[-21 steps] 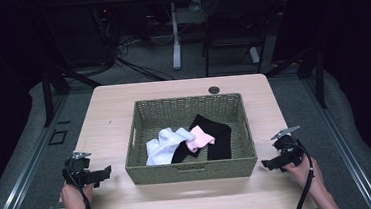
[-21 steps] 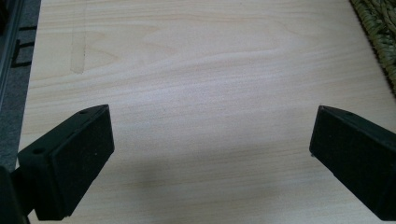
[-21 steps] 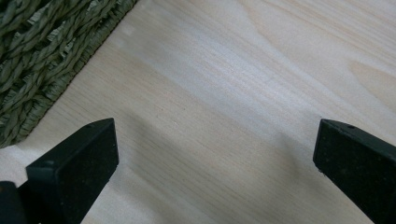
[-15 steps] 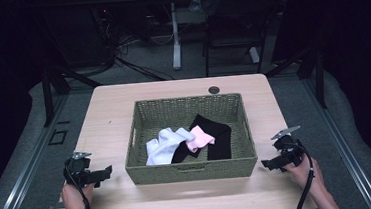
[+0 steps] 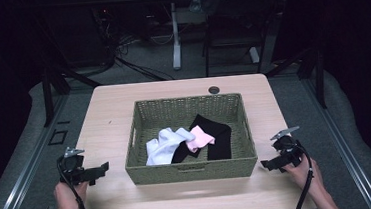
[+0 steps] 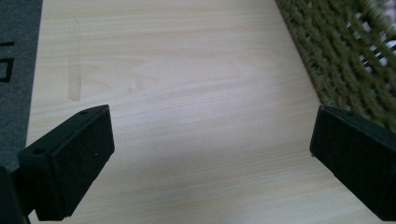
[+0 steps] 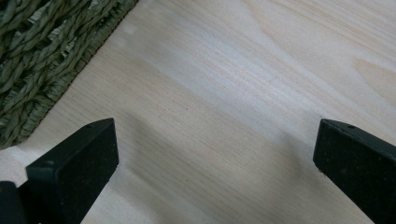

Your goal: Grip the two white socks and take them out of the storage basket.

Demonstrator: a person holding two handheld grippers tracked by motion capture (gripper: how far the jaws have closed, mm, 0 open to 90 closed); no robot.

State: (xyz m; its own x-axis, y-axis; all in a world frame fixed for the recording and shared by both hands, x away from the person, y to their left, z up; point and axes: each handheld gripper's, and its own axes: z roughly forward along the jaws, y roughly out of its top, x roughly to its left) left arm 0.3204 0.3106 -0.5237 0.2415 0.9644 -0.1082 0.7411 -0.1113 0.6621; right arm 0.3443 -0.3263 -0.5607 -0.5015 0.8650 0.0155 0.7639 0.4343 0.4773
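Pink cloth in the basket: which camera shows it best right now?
The high view. There the pink cloth lies in the basket, on the black cloth, beside the white one. The left gripper view and right gripper view give just the basket's woven wall and bare table, no cloth to judge.

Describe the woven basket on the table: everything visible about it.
The basket is rectangular, of olive-green woven fibre, with upright walls, an open top and handle slots in its side walls. It sits flat at mid-table on the wooden table. Inside lie white, pink and black cloth pieces. Neither gripper touches it.
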